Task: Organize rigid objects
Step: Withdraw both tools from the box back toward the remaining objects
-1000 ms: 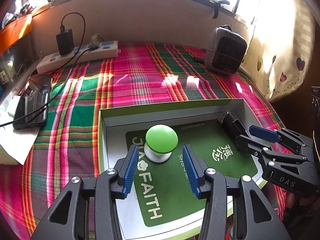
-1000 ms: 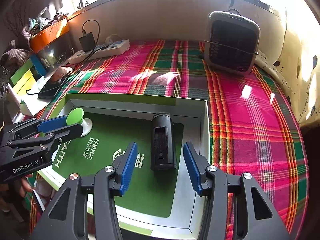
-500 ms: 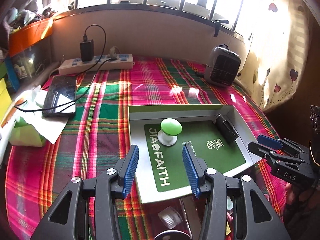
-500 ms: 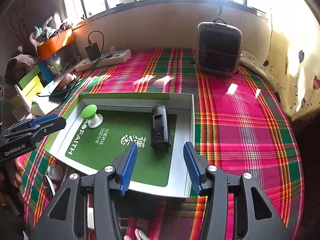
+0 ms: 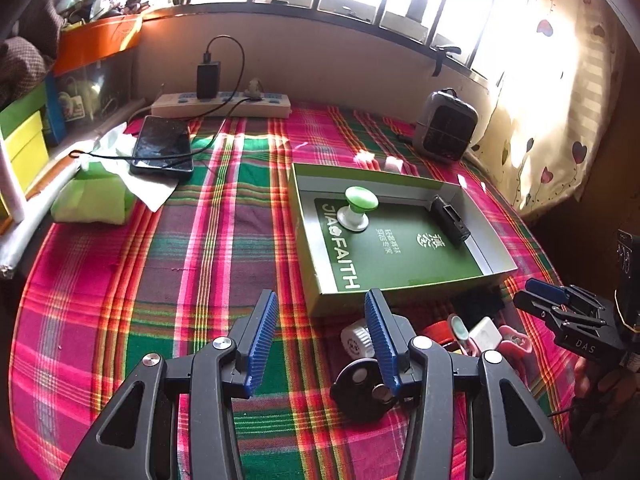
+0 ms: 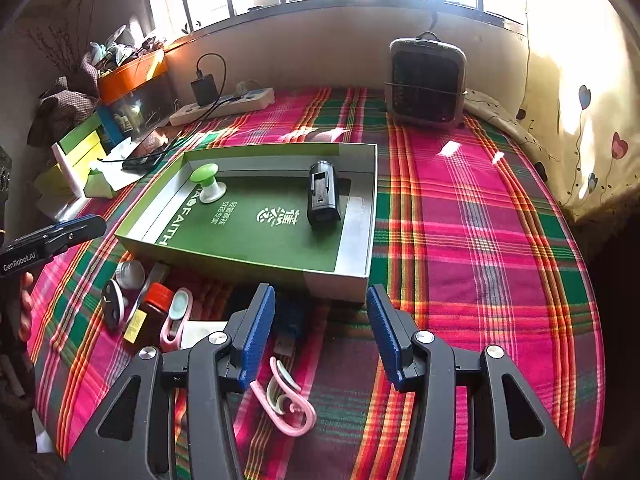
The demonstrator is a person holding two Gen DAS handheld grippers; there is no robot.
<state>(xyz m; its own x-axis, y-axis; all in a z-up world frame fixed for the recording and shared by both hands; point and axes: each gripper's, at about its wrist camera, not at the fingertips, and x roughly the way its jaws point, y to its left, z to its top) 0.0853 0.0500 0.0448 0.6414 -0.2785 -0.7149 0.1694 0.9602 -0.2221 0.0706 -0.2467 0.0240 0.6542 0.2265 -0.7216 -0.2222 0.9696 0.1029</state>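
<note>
Right wrist: box point(image 6: 352, 276) with knob point(image 6: 208, 184), battery point(image 6: 323, 200)

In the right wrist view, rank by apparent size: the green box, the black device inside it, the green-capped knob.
Largest to smallest:
1. green box
2. black device
3. green-capped knob
</note>
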